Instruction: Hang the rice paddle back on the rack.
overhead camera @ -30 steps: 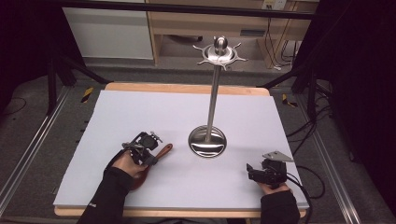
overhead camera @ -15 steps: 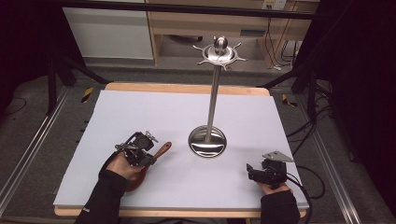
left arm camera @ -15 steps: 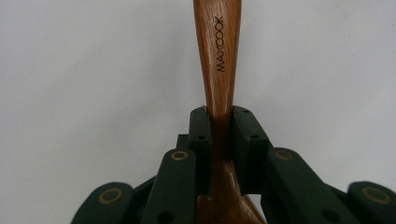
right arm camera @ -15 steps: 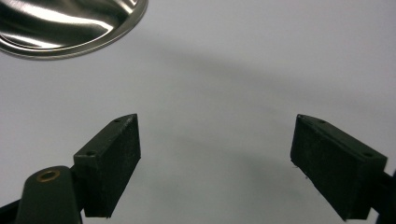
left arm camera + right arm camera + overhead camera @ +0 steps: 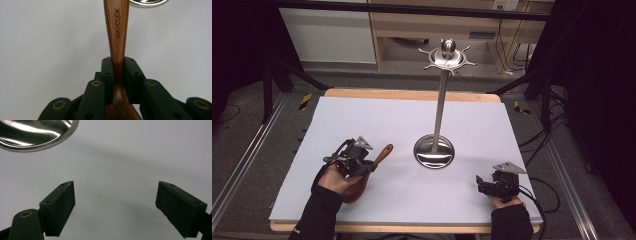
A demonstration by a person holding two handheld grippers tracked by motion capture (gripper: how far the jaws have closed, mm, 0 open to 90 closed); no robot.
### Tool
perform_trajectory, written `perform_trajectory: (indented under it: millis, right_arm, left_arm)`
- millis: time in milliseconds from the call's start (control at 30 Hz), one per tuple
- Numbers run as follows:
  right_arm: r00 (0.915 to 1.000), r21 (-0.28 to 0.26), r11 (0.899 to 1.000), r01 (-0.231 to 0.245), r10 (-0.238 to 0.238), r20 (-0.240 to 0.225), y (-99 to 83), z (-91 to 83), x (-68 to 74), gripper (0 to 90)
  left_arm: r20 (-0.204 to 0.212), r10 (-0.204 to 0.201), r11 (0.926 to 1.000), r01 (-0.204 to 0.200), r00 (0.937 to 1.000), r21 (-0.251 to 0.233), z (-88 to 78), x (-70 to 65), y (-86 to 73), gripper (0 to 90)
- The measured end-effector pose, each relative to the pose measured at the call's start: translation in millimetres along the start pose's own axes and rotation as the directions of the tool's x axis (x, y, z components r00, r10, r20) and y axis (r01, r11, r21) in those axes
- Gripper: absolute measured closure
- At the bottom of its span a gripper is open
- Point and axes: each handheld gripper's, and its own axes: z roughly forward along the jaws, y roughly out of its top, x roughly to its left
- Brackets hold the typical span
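A brown wooden spoon (image 5: 383, 152) marked MAXCOOK lies at the left of the white table mat, its handle pointing right toward the steel stand (image 5: 434, 151). My left gripper (image 5: 371, 166) is shut on the spoon's neck. In the left gripper view the two pads of this gripper (image 5: 117, 62) squeeze the thin part of the spoon (image 5: 117, 30), and the handle runs away from the camera. The spoon's bowl (image 5: 354, 191) shows below the hand. My right gripper (image 5: 479, 182) rests at the front right, open, with nothing between its jaws (image 5: 115, 183).
The stand has a round shiny base, a tall pole and a crown of hooks (image 5: 448, 56) at the top. Its base edge shows in the left gripper view (image 5: 147, 2) and the right gripper view (image 5: 37, 132). The table's wooden edge (image 5: 412, 94) runs along the back.
My left gripper has risen a little with the spoon, whose handle end now sits higher in the high view. The right hand has kept still.
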Motion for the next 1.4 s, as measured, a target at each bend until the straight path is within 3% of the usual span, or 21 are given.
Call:
perform_trajectory:
  millis: [367,500,767,1000,1100,1233,1267,1300,1400]
  right_arm:
    - [1.0,-0.002,1.0,0.0,0.0,0.001,-0.3,-0.6,0.6,16.2]
    - [1.0,-0.005,1.0,-0.001,0.001,-0.002,-0.2,-1.5,0.5,16.2]
    - [1.0,-0.012,1.0,0.0,0.0,-0.008,-0.3,-2.1,0.8,16.3]
    - [0.9999,-0.018,1.0,-0.002,0.002,-0.01,-0.4,-2.8,1.5,16.5]
    - [0.9999,-0.022,1.0,0.001,-0.002,-0.011,-0.4,-3.1,1.2,16.5]
    - [0.9999,-0.025,1.0,0.004,-0.004,-0.015,-0.5,-2.5,1.6,16.6]
    - [0.9998,-0.025,1.0,0.005,-0.005,-0.017,-0.5,-2.5,1.7,16.6]
    - [0.9999,-0.025,1.0,0.003,-0.004,-0.017,-0.4,-2.4,1.7,16.7]
    - [0.9999,-0.026,1.0,0.004,-0.004,-0.015,-0.4,-2.3,1.6,16.6]
  left_arm:
    - [-0.012,-0.01,0.9903,0.008,0.9999,-0.139,-13.3,-2.2,-7.6,78.2]
    - [-0.037,-0.012,0.9788,0.004,0.9992,-0.205,-18.6,-5.0,-9.3,78.2]
    - [-0.053,-0.04,0.9563,0.022,0.9978,-0.291,-22.1,-8.3,-12.0,78.1]
    - [-0.049,-0.051,0.9413,0.032,0.9975,-0.336,-22.2,-11.1,-12.8,78.1]
    - [-0.059,-0.057,0.9307,0.032,0.9966,-0.364,-23.4,-12.5,-13.1,78.1]
    - [-0.075,-0.085,0.8966,0.044,0.9935,-0.441,-26.8,-14.7,-14.4,78.1]
    - [-0.075,-0.088,0.8929,0.045,0.9933,-0.448,-27.6,-14.8,-14.4,78.1]
    - [-0.077,-0.096,0.8822,0.049,0.9924,-0.468,-28.2,-15.6,-14.6,78.1]
    - [-0.071,-0.1,0.8684,0.052,0.9924,-0.493,-31.3,-16.6,-13.8,78.1]
